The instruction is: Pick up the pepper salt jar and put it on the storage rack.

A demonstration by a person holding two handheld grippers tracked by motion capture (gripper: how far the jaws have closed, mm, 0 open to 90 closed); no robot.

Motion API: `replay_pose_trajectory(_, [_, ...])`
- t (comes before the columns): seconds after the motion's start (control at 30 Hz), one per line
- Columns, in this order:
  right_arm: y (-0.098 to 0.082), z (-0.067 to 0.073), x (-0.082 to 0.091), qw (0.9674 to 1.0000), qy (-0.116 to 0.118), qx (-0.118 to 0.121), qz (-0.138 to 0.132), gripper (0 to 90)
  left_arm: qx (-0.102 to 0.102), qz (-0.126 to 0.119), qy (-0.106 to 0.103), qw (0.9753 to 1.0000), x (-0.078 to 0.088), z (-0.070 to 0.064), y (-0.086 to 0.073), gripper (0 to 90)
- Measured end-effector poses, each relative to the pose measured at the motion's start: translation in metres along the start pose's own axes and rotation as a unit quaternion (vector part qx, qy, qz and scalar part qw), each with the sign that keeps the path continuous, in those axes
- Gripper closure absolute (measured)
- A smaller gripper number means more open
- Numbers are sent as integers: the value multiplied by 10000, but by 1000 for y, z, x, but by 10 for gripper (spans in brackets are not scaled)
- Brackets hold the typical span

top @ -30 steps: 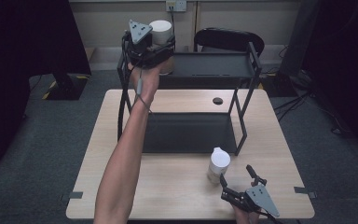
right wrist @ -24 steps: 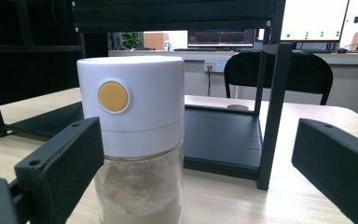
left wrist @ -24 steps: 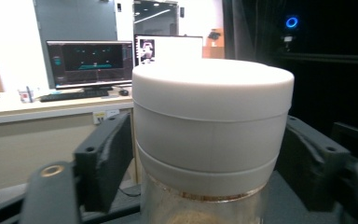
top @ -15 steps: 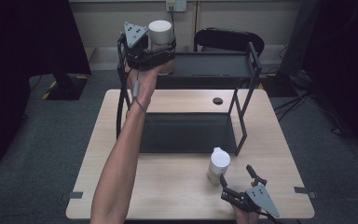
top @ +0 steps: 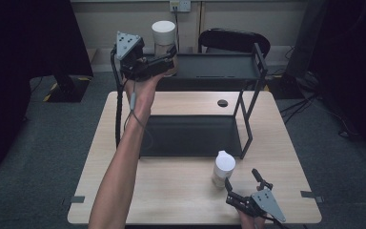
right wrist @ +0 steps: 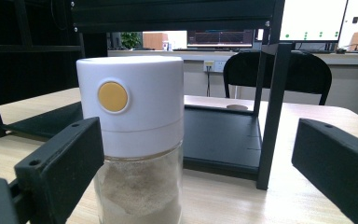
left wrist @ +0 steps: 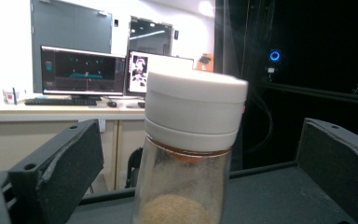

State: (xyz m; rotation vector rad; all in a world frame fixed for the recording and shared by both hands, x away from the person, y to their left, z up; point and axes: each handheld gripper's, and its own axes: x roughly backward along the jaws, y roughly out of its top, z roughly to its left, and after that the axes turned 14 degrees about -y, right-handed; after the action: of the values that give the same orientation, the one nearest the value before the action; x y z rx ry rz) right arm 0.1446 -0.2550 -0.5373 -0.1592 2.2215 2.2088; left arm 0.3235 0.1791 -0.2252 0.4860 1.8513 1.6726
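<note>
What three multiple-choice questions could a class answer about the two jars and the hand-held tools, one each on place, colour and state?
1. Where does the far jar stand?
A. top shelf of the rack
B. the floor
C. a chair

2. What colour is the button on the near jar?
A. blue
B. yellow
C. red

3. How are the left tool's jaws?
A. clamped on the jar
B. open, jar between them
C. holding a cup

Answers: 1 A, the jar rests on the black upper shelf; 2 B, a yellow round button shows on its white cap; 3 B, gaps show on both sides.

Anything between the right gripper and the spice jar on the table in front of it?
Nothing: in the right gripper view the jar stands between open jaws, and in the high view only bare tabletop separates it from the right gripper.
</note>
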Motion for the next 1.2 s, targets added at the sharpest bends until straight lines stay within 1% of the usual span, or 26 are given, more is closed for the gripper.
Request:
replay_pose_trajectory(0.03, [0, 0, 0, 10000, -2, 2, -4, 14, -39, 3, -3, 10000, 2, -1, 0, 0])
replay_pose_trajectory(0.13, [0, 0, 0, 10000, -5, 1, -4, 14, 39, 38, -49, 10000, 9, 0, -1, 0])
replay_pose_trajectory(0.2, [0, 0, 0, 10000, -8, 3, -10, 14, 40, 58, -12, 10000, 13, -1, -3, 0])
replay_pose_trajectory(0.3, [0, 0, 0, 10000, -6, 1, -8, 14, 49, 67, -6, 10000, 20, -1, -8, 0])
replay_pose_trajectory(0.43, [0, 0, 0, 10000, 2, 7, -13, 14, -19, 58, -46, 10000, 31, -4, -16, 0])
replay_pose_trajectory(0.47, [0, 0, 0, 10000, 0, 6, -14, 14, -25, 8, -48, 10000, 34, -6, -19, 0])
replay_pose_trajectory(0.53, [0, 0, 0, 10000, 4, 6, -14, 14, -89, -139, -119, 9998, 42, -10, -24, 2])
replay_pose_trajectory(0.6, [0, 0, 0, 10000, 5, 3, -5, 14, -125, -193, -224, 9995, 49, -13, -27, 1])
replay_pose_trajectory(0.7, [0, 0, 0, 10000, 0, 2, -7, 14, -160, -164, -330, 9992, 57, -16, -27, 0])
replay_pose_trajectory(0.83, [0, 0, 0, 10000, 3, 3, 1, 14, -297, -245, -341, 9987, 68, -23, -34, 0])
replay_pose_trajectory(0.87, [0, 0, 0, 10000, 2, 2, -1, 14, -299, -237, -360, 9986, 71, -24, -36, 0])
replay_pose_trajectory(0.9, [0, 0, 0, 10000, -3, 2, -4, 14, -253, -231, -394, 9986, 74, -25, -37, 0])
replay_pose_trajectory(1.03, [0, 1, 0, 10000, -11, 3, -5, 14, -306, -260, -399, 9984, 82, -29, -45, 0])
replay_pose_trajectory(1.1, [0, 1, 1, 10000, -14, 1, -6, 14, -307, -271, -463, 9981, 87, -30, -49, 0])
replay_pose_trajectory(1.13, [0, 1, 0, 10000, -11, 2, -2, 14, -327, -245, -473, 9980, 89, -31, -49, 0])
replay_pose_trajectory(1.2, [0, 0, 0, 10000, -6, 1, 2, 14, -316, -276, -480, 9980, 92, -33, -52, 0])
